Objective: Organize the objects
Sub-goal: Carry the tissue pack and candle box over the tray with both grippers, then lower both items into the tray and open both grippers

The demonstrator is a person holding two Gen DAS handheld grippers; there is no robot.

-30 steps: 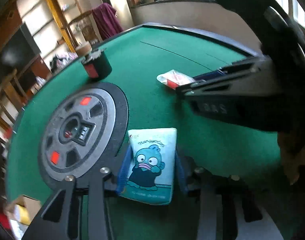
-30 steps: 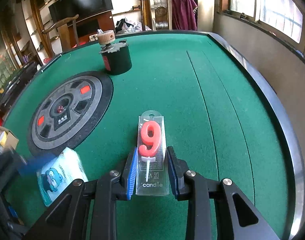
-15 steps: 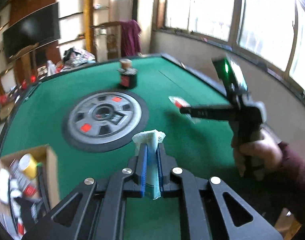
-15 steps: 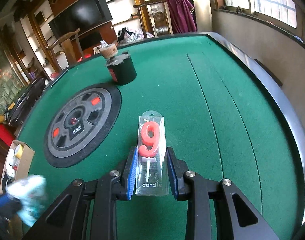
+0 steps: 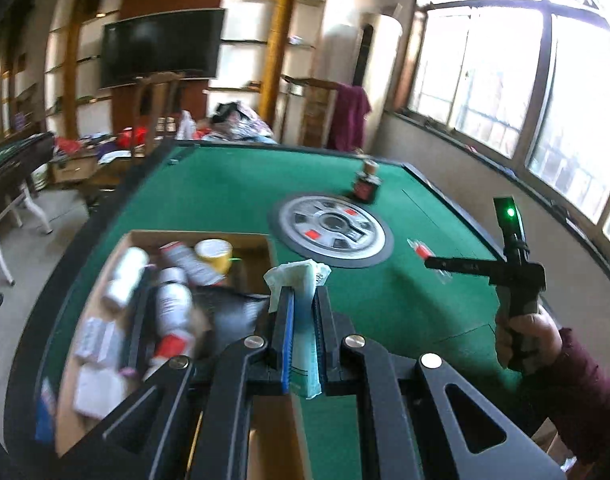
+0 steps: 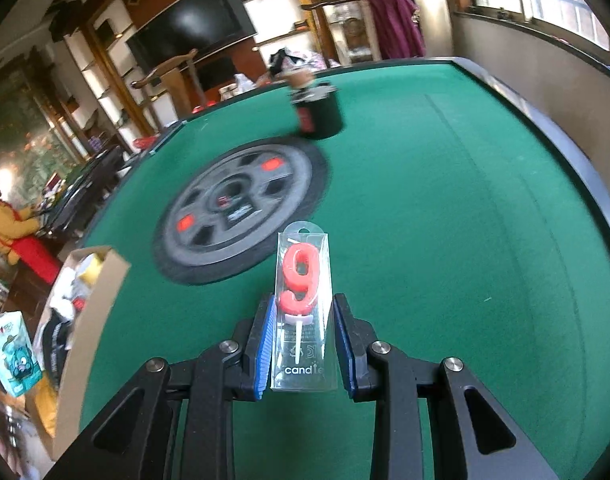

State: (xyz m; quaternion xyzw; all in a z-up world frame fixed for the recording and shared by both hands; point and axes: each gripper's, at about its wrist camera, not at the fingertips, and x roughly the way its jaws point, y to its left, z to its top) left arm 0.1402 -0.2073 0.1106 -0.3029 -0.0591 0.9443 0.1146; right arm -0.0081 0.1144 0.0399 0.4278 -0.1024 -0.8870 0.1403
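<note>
My left gripper [image 5: 303,300] is shut on a pale blue tissue pack [image 5: 301,280] with a cartoon fish, held edge-on above the near end of a cardboard box [image 5: 241,240] full of bottles and packets. The pack also shows at the far left of the right wrist view [image 6: 15,352]. My right gripper [image 6: 303,320] is shut on a clear candle pack [image 6: 303,308] with a red number 9, above the green table [image 6: 445,220]. The right gripper also shows in the left wrist view [image 5: 429,262], held by a hand.
A round wheel-patterned mat [image 5: 331,230] lies mid-table, with a black cup [image 5: 365,188] holding a wooden-topped item behind it. The box [image 6: 101,280] sits at the table's left edge. A person in yellow [image 6: 5,220] stands far left. Chairs and shelves stand behind the table.
My left gripper has lifted the tissue pack off the table, turned it edge-on and swung left over the box. My right gripper has lifted slightly with the candle pack.
</note>
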